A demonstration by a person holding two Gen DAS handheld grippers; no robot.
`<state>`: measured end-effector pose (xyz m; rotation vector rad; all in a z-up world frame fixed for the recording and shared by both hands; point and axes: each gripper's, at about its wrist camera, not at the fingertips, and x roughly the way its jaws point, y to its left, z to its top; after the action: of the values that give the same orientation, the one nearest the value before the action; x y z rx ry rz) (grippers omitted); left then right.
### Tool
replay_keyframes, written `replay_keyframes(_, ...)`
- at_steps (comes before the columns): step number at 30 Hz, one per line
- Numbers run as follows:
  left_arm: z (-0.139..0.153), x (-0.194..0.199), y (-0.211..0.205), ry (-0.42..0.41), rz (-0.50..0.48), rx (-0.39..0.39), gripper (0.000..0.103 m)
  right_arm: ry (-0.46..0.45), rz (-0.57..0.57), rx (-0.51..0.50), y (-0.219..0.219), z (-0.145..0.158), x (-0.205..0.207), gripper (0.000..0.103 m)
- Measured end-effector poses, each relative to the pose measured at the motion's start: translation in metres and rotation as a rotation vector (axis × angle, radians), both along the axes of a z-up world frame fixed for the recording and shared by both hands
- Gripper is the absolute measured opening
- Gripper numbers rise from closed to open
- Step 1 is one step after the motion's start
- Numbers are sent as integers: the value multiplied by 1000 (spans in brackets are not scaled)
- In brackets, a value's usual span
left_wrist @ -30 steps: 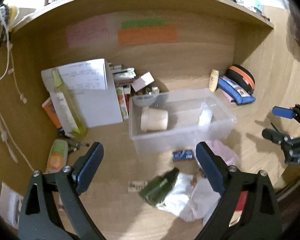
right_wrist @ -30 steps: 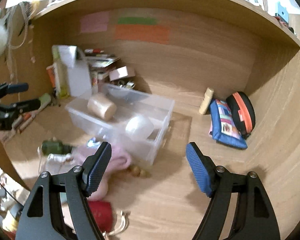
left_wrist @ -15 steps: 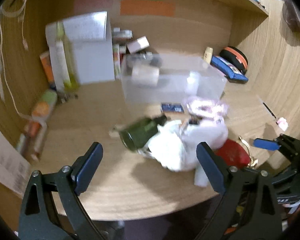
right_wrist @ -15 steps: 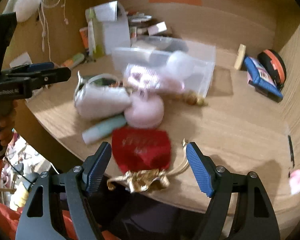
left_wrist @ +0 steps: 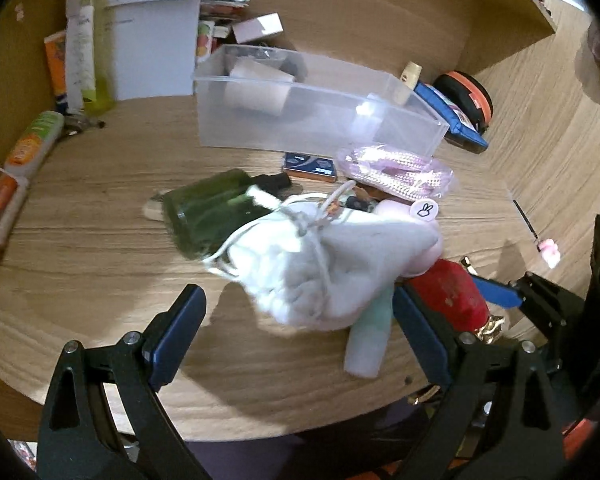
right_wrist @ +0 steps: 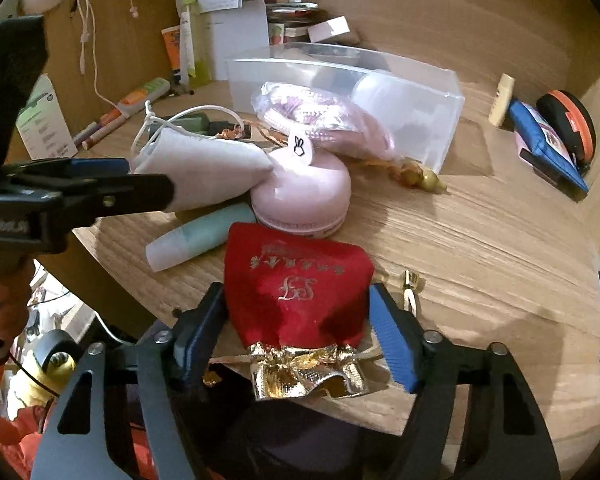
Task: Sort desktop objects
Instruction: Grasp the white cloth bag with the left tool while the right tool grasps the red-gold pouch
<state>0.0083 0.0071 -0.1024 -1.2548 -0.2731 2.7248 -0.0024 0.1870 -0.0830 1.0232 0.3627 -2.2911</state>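
The red pouch (right_wrist: 296,284) with the gold-foil mouth is sitting right at the near edge of the desk (right_wrist: 480,248), well in front of the clear plastic bin (right_wrist: 440,92), and I'm closing my right gripper (right_wrist: 296,336) around it: the blue pads are flanking both sides of the fabric, the left pad is looking like it's touching, but I'm not seeing a firm squeeze yet. Between the pouch and the bin, a round pink case (right_wrist: 304,192) with a little bunny tag is lying just behind the pouch, and a pale mint tube (right_wrist: 196,240) is lying just left of that case. The white drawstring bag (left_wrist: 320,264) is slumping against the pink case on the side away from the bin's right end, and my left gripper (left_wrist: 300,336) is hovering over it with the jaws standing wide apart, nothing between the pads. A dark green bottle (left_wrist: 208,208) is lying on its side just past the white bag, in front of the bin's left end. A pink cable in a clear wrapper (left_wrist: 396,168) is leaning right against the bin's front wall, next to a small blue box (left_wrist: 310,166). Inside the bin I'm seeing a beige cup (left_wrist: 256,88) lying on its side. Off to the bin's right, a blue pencil case (right_wrist: 548,144) and a black-and-orange round case (right_wrist: 568,120) are sitting together.
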Motion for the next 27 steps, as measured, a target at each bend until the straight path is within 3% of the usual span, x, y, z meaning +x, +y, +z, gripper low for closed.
replay_keyframes(4,-1,-10,10,-3,-3,2,95,7,10,-6,5,1,-3,39)
replay_keyframes(14,-6,-35,14,-6,26,55,94,40,-48,-83,42,23,-16,34)
replay_keyframes(15,-6,-36,13,2,28,58,92,41,-53,-90,44,25,-17,34)
replay_keyframes(17,-6,-36,12,15,24,62,72,40,-71,-108,50,30,-22,34)
replay_keyframes(20,-4,-35,13,29,13,54,59,32,-91,-125,55,31,-27,34)
replay_keyframes(27,7,-31,23,74,-11,-50,45,22,-118,-155,61,30,-35,34)
